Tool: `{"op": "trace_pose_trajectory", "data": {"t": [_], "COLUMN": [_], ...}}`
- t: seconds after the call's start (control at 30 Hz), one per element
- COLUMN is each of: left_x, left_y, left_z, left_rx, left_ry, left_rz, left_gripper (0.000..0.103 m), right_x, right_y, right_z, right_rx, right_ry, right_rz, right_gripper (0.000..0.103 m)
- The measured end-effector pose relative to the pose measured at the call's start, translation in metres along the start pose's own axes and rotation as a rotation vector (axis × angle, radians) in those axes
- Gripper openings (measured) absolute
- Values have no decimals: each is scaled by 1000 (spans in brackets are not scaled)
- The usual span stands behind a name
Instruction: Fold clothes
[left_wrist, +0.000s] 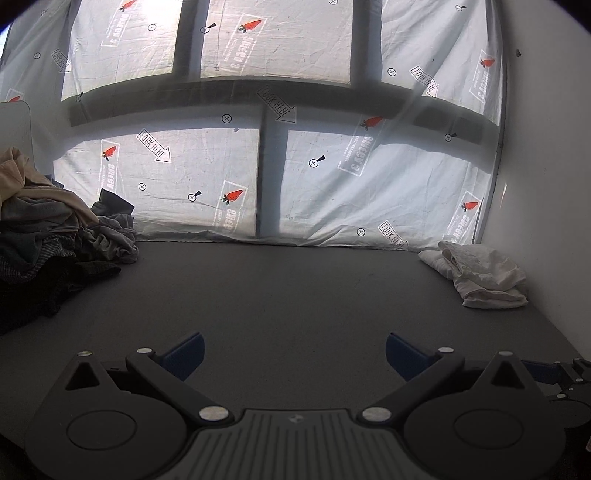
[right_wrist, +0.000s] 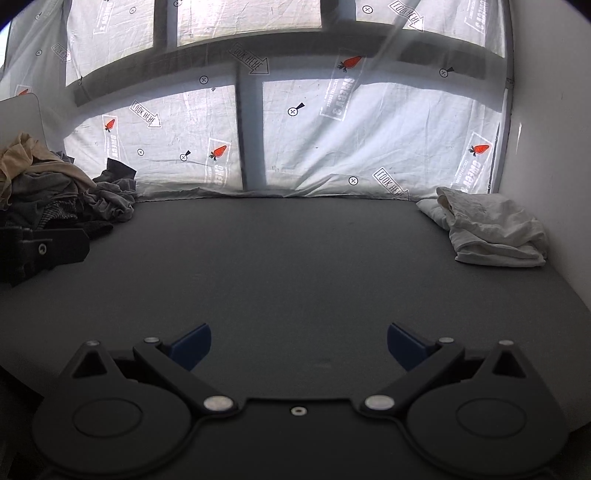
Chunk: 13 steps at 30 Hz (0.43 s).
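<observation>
A heap of unfolded clothes (left_wrist: 48, 236) in beige, grey and dark tones lies at the left of the grey table (left_wrist: 280, 295); the right wrist view has the same heap (right_wrist: 59, 195). A folded white garment (left_wrist: 480, 275) rests at the far right by the wall, and it shows in the right wrist view as well (right_wrist: 495, 229). My left gripper (left_wrist: 294, 354) hovers low over the table's near middle, open, with nothing between its blue fingertips. My right gripper (right_wrist: 298, 349) is open and empty too, over the same bare stretch of table (right_wrist: 295, 266).
A white printed sheet (left_wrist: 207, 184) hangs across the back, lit from behind through window frames. A white wall (left_wrist: 546, 184) closes the right side. Part of the other gripper's black body (right_wrist: 40, 251) juts in at the left of the right wrist view.
</observation>
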<state>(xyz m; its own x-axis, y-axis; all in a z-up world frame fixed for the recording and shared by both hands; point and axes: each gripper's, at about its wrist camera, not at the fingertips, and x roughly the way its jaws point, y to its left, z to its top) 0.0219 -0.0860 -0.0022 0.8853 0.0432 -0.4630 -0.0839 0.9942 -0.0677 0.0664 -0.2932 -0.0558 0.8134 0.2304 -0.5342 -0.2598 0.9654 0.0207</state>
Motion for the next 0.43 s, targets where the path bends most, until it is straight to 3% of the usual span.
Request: {"op": "trace_pose_trajectory", "data": {"t": [0.43], "left_x": [-18], "left_y": [24], "left_z": [-13], "left_rx": [-16], "left_ry": [10], "left_rz": [13], "left_gripper": [103], "right_x": [-23], "right_y": [20], "right_z": [-11], "right_rx": [4], "right_ry": [-8], "right_rz": [-24], "right_gripper": [103]}}
